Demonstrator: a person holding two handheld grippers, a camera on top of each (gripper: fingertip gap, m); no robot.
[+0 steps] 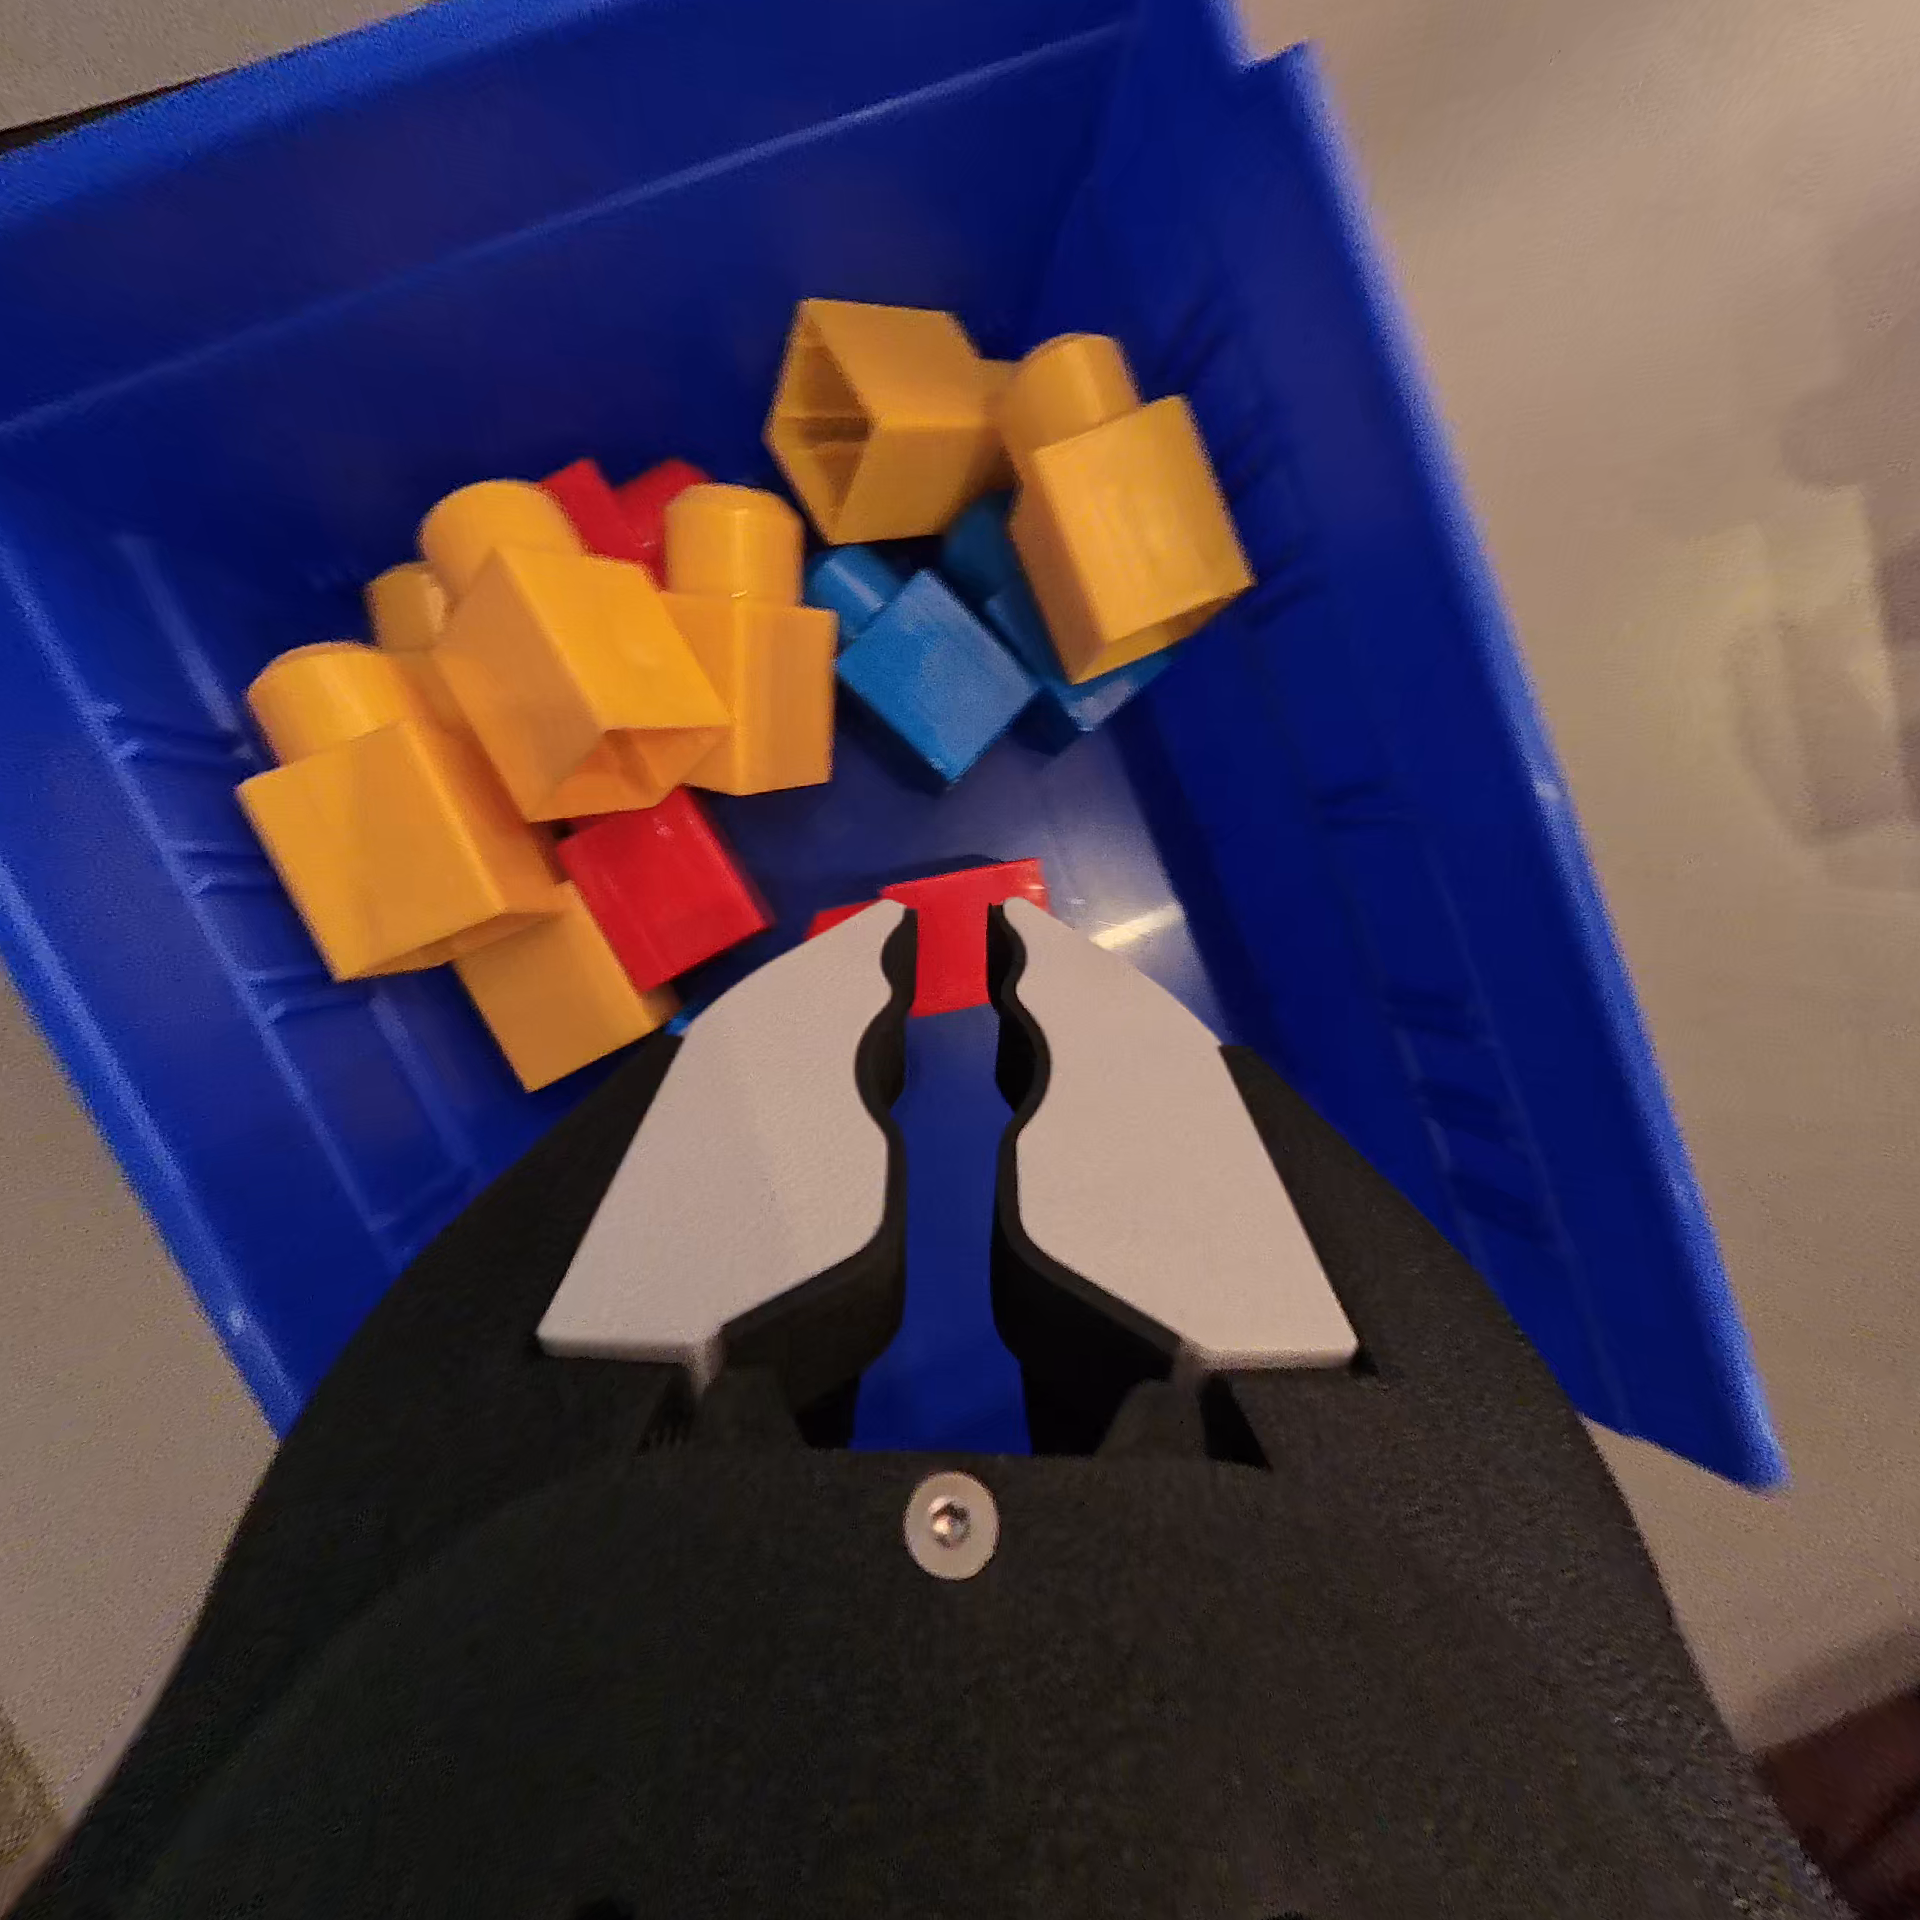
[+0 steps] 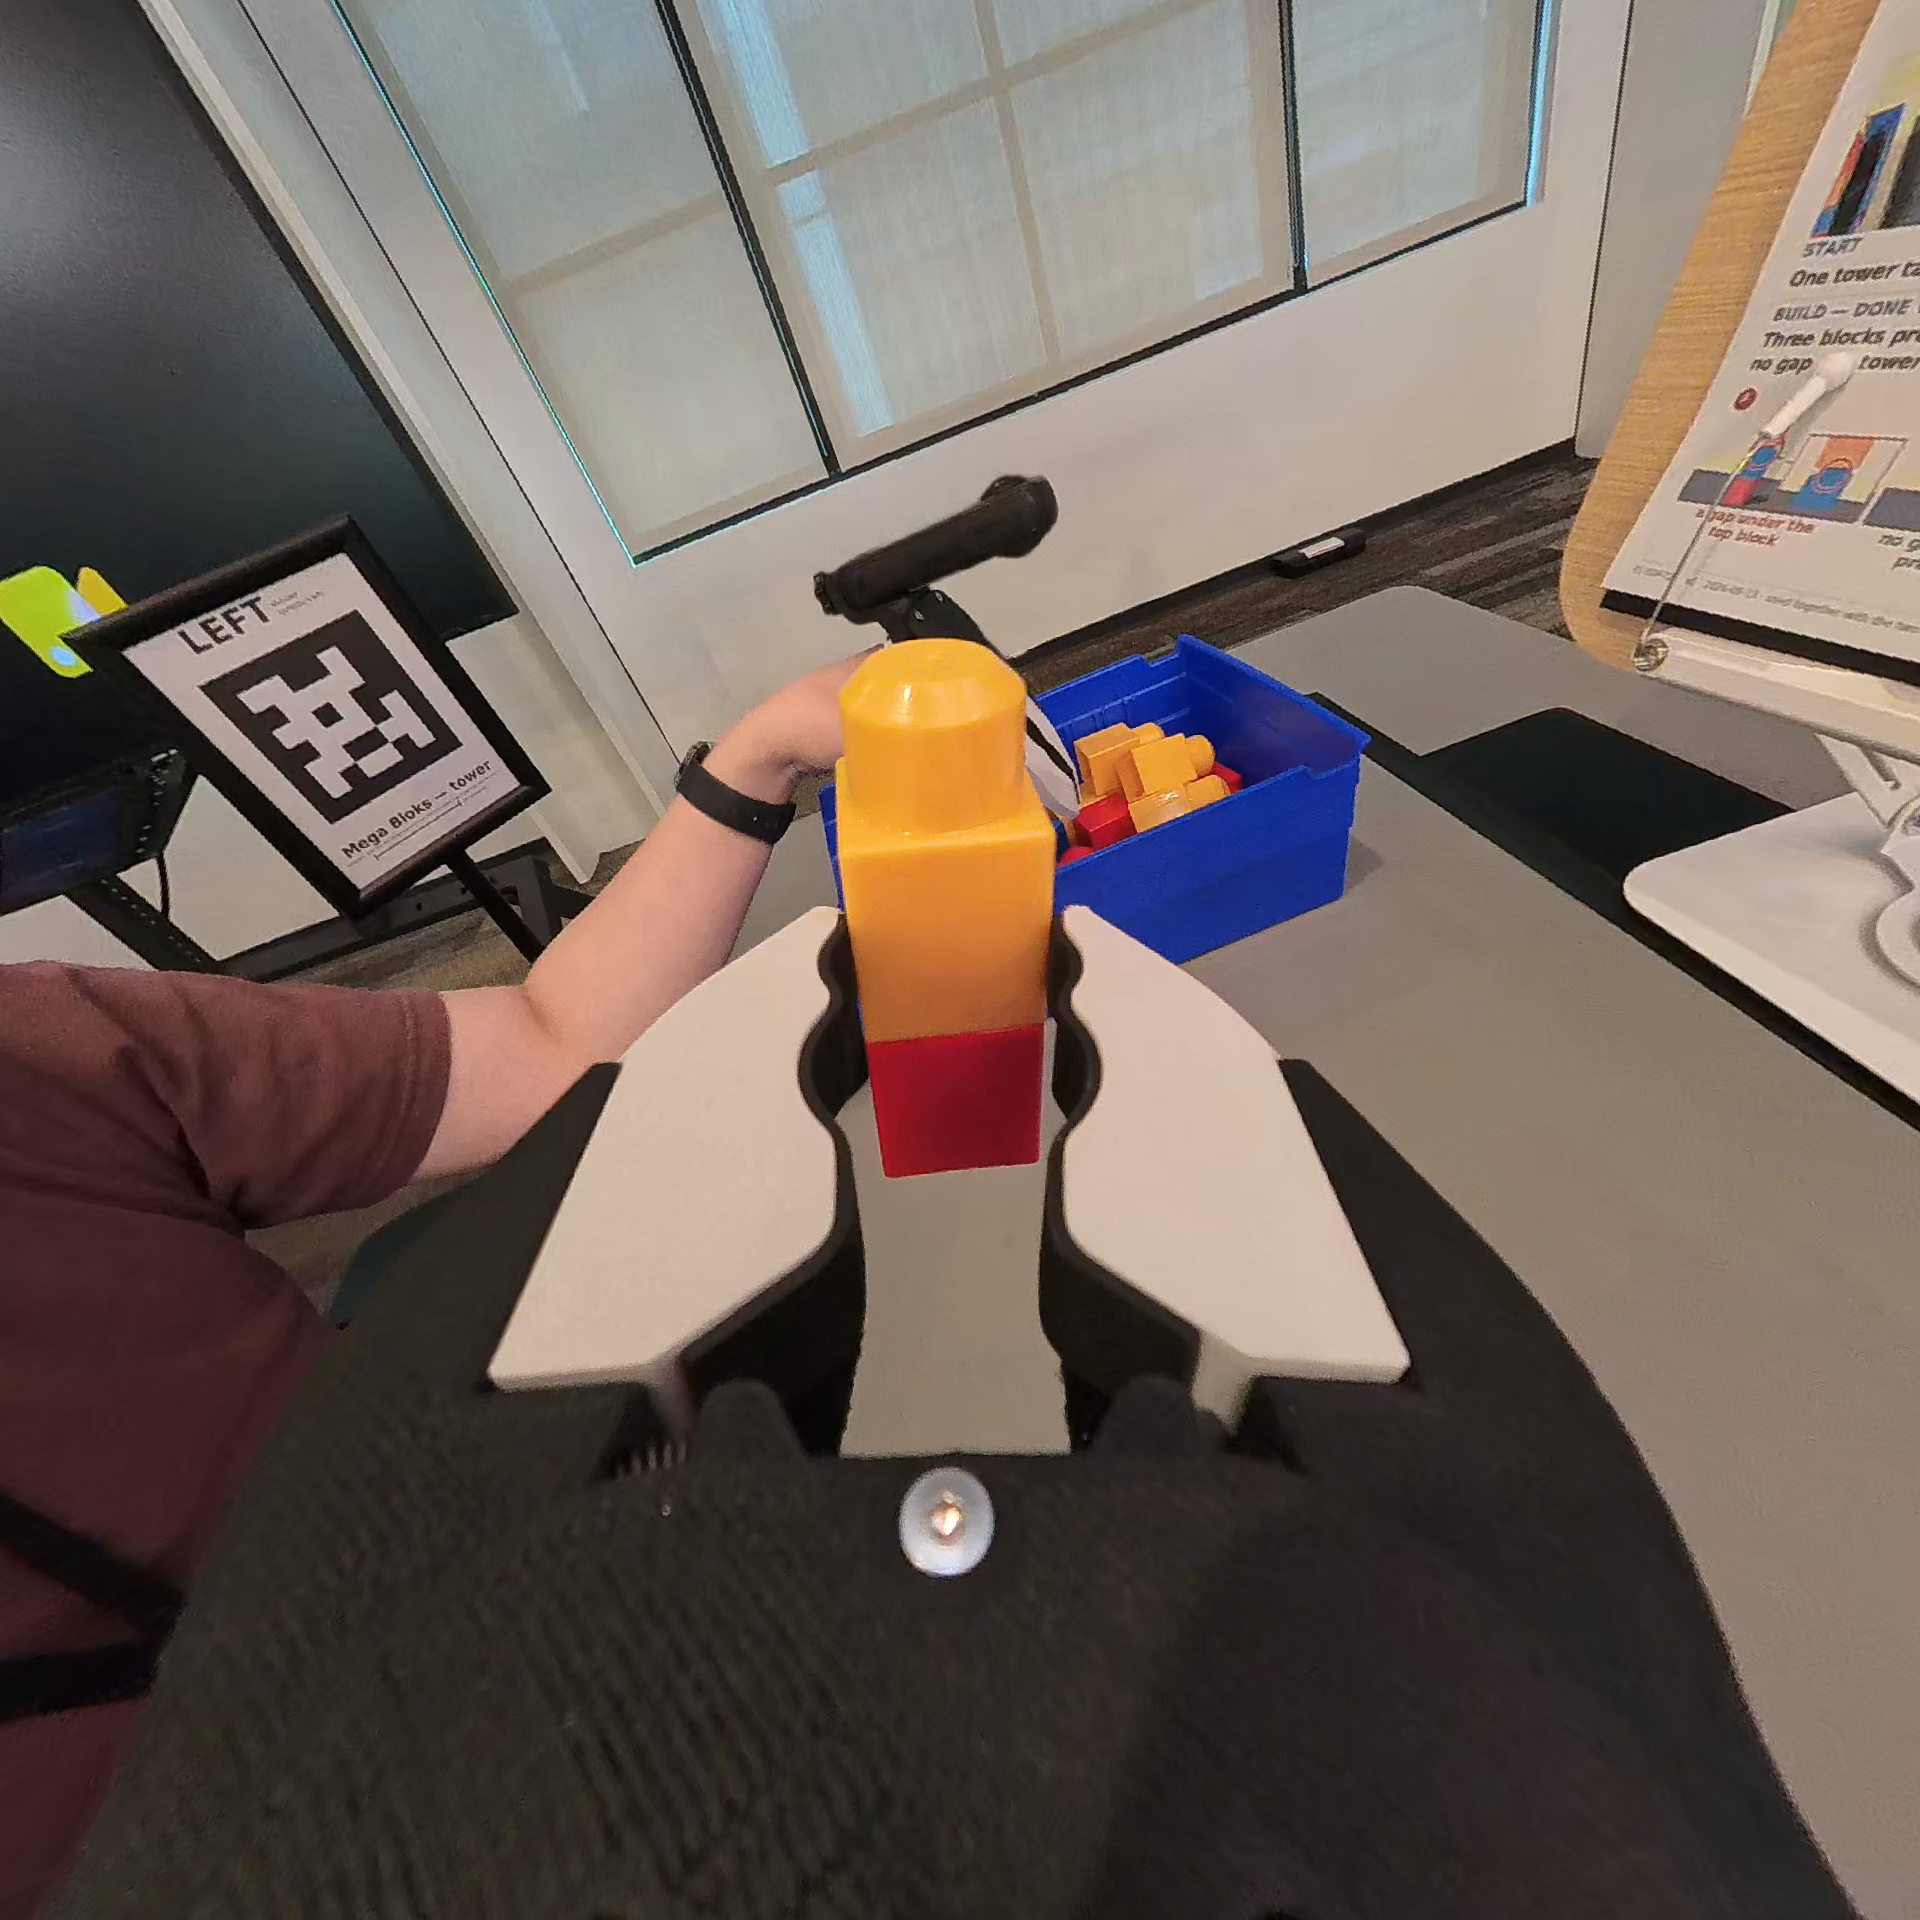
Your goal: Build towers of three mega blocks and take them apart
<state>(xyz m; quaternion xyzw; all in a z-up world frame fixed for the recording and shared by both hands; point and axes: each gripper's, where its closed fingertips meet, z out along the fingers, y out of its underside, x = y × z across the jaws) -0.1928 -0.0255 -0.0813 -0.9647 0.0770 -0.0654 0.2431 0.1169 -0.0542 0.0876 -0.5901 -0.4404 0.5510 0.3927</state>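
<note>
Left gripper, inside blue bin: fingers clamped on a red block; loose yellow, red and blue blocks beside it, seen only there. Right gripper: fingers clamped on yellow-over-red tower above grey worktop; only that view showed a framed sign.

Left tongs reach steeply downward, fingers nearly together; right tongs point forward, parted wider, left forearm outstretched.
</note>
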